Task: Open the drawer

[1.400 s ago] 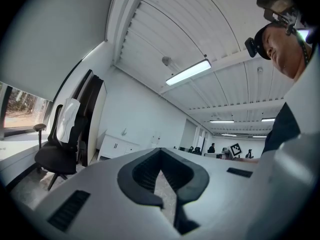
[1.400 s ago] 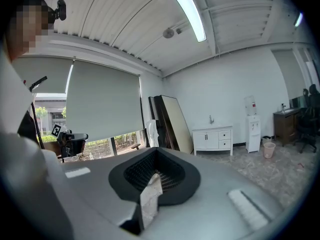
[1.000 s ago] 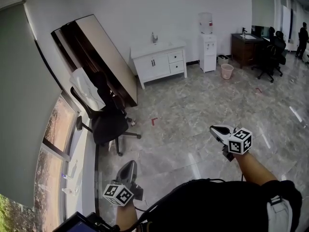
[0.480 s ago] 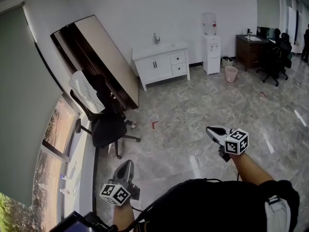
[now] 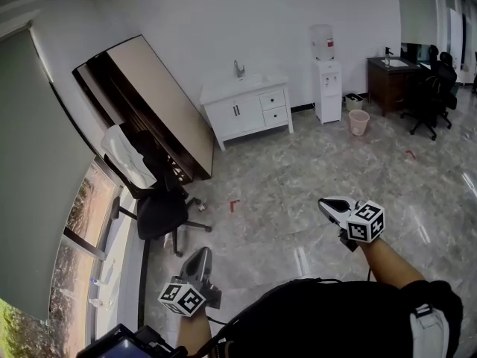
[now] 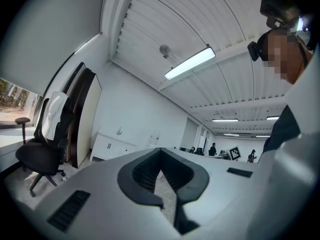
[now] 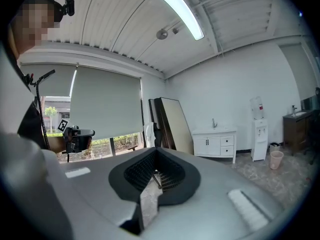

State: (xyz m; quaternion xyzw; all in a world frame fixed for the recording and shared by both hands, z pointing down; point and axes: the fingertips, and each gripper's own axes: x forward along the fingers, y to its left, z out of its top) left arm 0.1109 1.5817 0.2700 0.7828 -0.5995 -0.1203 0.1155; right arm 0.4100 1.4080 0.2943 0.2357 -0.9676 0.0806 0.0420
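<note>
**Head view, read from left to right.** At the left edge of the floor (image 5: 283,177), below the window (image 5: 86,200), an office chair (image 5: 160,211) is carrying a white garment (image 5: 128,146). A dark panel (image 5: 153,99) is leaning on the wall behind it. Neither is serving the task.

We are holding the left gripper (image 5: 200,253) low and close to the body, pointing out across the open floor. Its own view is showing the jaws pressed together with nothing between them.

The task's thing is standing well apart from us, at the far edge of the floor. It is a white sink cabinet (image 5: 242,110) set against the wall, with the drawer (image 5: 273,98) in the stack of two at its right end. Both drawer fronts are sitting flush, so we are judging the opening as not yet begun. We cannot tell which of the two is meant.

We are carrying the right gripper (image 5: 325,203) further forward, aiming roughly toward the cabinet. Its jaws are likewise pressed together on nothing, a sensible carrying posture, we judge, while there is nothing within reach to grip.

Right of the cabinet, a water dispenser (image 5: 326,73) and a pink bin (image 5: 359,121) are standing along the same wall.

We are reading this as the approach stage: one pair of jaws will need spreading before taking a handle.
</note>
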